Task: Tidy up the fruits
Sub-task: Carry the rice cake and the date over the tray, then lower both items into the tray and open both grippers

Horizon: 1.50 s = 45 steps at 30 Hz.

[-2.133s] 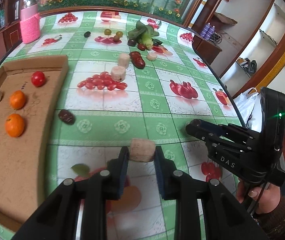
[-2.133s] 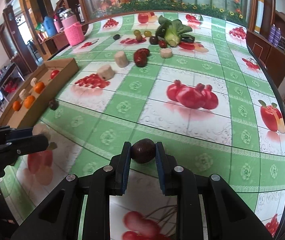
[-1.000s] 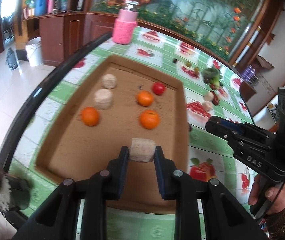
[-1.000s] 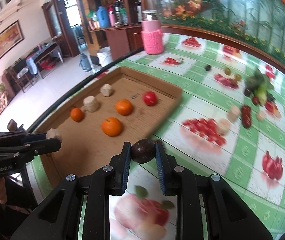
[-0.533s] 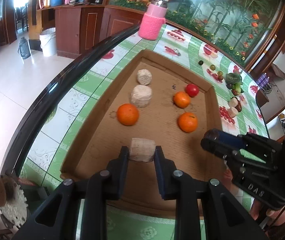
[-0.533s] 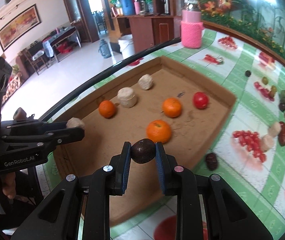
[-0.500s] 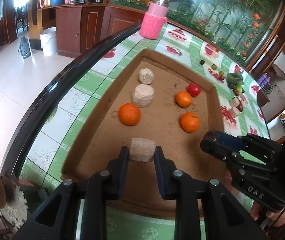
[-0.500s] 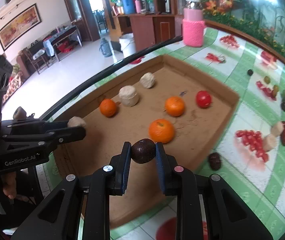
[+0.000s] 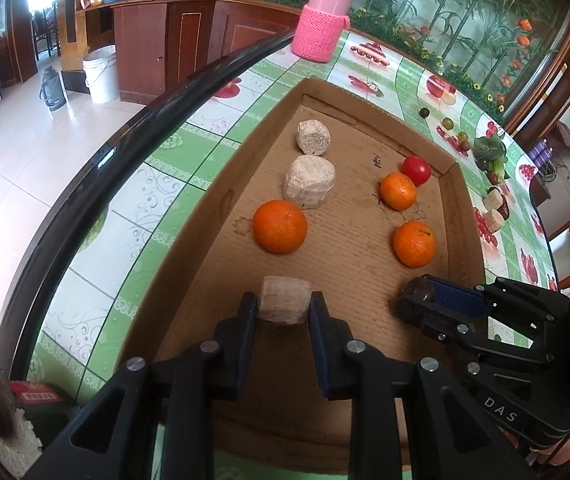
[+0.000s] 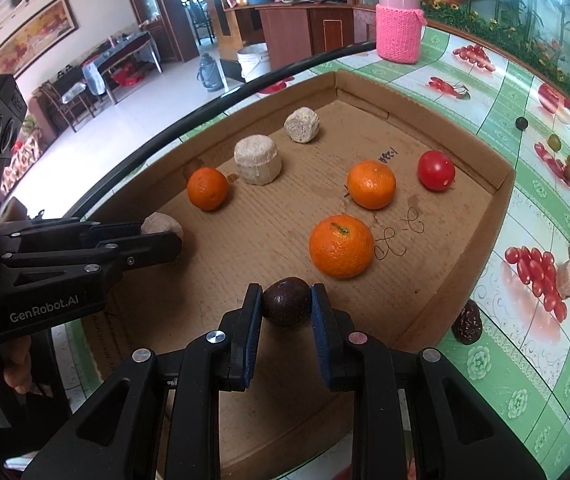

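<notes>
Left fingers (image 9: 245,312) pinch a pale chunk (image 9: 285,299); right fingers (image 10: 253,312) pinch a dark fruit (image 10: 287,307), above the tray (image 10: 503,196).

pink knit-sleeved jar (image 9: 324,24) on bench (image 9: 153,168) at 12 o'clock, white bucket (image 9: 101,74) on tiled floor (image 9: 9,168) at 10 o'clock, dark jug (image 9: 52,88) beside it, wooden cabinets (image 9: 157,40) behind

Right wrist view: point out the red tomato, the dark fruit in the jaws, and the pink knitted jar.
red tomato (image 10: 436,170), right wrist view, centre of its skin.
dark fruit (image 10: 286,307), right wrist view, front face between the pads.
pink knitted jar (image 10: 400,34), right wrist view, knitted sleeve.
</notes>
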{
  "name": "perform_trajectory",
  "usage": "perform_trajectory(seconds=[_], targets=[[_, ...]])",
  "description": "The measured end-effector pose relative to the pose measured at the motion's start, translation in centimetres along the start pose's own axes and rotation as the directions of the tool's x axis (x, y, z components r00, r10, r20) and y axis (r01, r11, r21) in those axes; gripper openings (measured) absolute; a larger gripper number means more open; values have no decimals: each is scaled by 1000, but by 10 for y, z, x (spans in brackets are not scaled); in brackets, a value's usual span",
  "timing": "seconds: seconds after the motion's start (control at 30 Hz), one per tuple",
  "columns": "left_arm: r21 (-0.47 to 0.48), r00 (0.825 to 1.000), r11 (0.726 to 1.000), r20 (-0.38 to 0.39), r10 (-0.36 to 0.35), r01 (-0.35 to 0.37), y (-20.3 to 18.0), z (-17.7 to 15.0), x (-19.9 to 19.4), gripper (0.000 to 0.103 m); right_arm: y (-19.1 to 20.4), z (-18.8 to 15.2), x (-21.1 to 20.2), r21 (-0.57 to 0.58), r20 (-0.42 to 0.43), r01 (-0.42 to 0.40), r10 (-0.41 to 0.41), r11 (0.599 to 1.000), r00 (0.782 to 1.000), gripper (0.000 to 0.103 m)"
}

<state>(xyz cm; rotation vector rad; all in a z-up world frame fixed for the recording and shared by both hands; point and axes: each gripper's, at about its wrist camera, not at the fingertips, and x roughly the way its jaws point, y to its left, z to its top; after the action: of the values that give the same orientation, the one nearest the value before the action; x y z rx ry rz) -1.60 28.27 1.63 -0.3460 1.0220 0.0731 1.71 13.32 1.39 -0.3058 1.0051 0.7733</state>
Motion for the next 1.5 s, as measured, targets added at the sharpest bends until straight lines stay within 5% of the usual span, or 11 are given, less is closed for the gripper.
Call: perform_trajectory(seconds=[0.27,0.37,0.7,1.07,1.3,1.5], targets=[[13,1000,1000,2,16,-16,-1,1,3,29,2,0,4,-27,-12,19,-19,999,1000,25],[14,1000,1000,-2,19,-19,-1,1,4,30,2,0,5,-32,-14,34,-34,999,999,34],[11,997,997,28,71,-71,-1,0,-6,59,-4,-1,0,-18,-8,60,-60,998,998,43],[-21,992,994,61,110,-109,5,-1,-20,71,-13,-4,-19,10,34,101,-101,995,994,63],[-9,984,989,99,150,-150,-4,-2,-30,84,-14,-6,-34,23,62,111,-112,994,992,65],[-6,982,988,111,156,-156,-11,-4,-35,85,-19,-13,-45,36,74,121,-124,992,990,66]])
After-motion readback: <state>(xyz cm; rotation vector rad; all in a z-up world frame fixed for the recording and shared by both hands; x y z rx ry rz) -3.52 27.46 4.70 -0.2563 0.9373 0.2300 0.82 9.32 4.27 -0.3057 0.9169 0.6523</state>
